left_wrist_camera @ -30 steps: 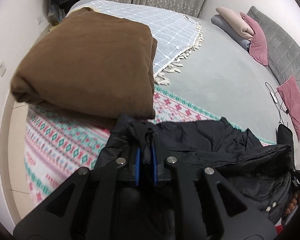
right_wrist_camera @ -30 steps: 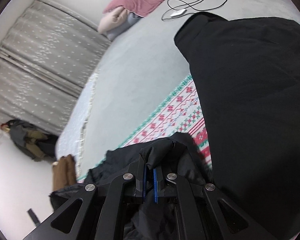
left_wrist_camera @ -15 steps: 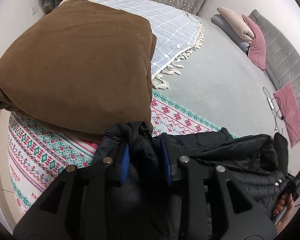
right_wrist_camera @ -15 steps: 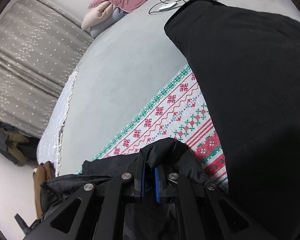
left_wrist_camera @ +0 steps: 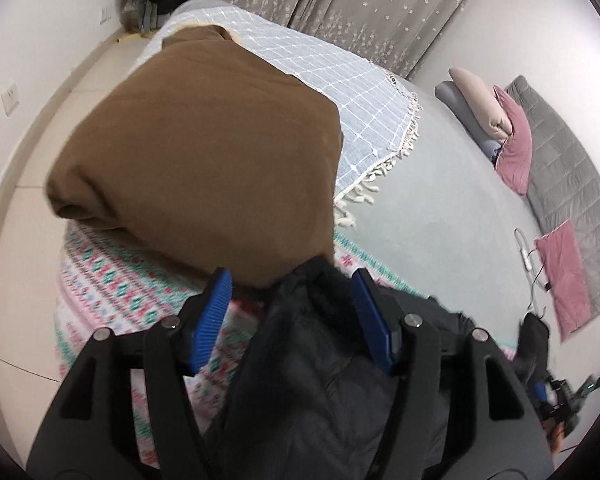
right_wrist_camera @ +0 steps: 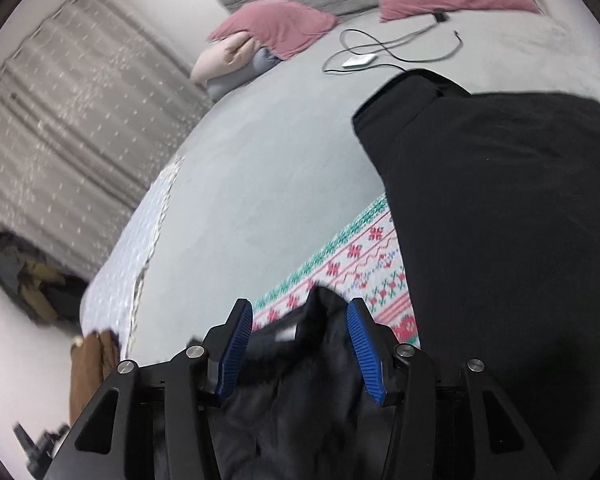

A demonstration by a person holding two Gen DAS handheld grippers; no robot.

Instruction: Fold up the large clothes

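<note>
Both tools have just been opening: left tool (left_wrist_camera: 290, 312) and right tool (right_wrist_camera: 300, 340) now stand half-spread, black jacket (left_wrist_camera: 324, 380) loose between unpressed pads; we judge this fold released.

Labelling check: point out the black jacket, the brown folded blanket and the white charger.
black jacket (left_wrist_camera: 324, 380), left wrist view, quilted body between the pads.
brown folded blanket (left_wrist_camera: 204, 168), left wrist view, middle of top face.
white charger (right_wrist_camera: 358, 60), right wrist view, its flat body.
</note>
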